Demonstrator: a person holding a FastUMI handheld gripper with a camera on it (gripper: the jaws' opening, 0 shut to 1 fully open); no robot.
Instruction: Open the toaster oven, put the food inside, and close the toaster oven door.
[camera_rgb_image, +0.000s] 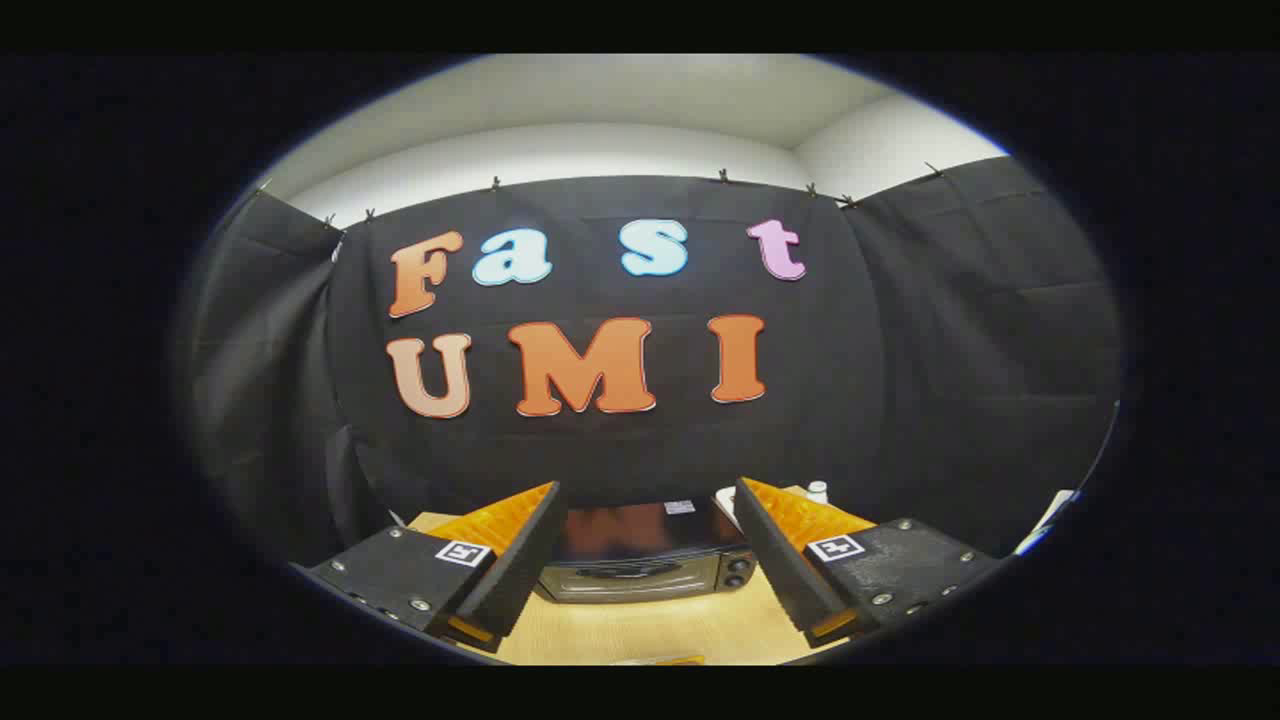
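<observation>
Here the tongs (645, 560) hang wide open and empty, lined up on the closed toaster oven (645, 560) ahead, likely to reach its door.

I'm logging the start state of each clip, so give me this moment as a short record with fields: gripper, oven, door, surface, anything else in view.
gripper: gripper open, fingers spread wide, nothing between them
oven: toaster oven beyond the fingers, seen through the gap between them
door: looks closed
surface: wooden table, oven standing on it
other: small white-capped bottle behind the oven; a white plate-like item beside it, too hidden to name
</observation>
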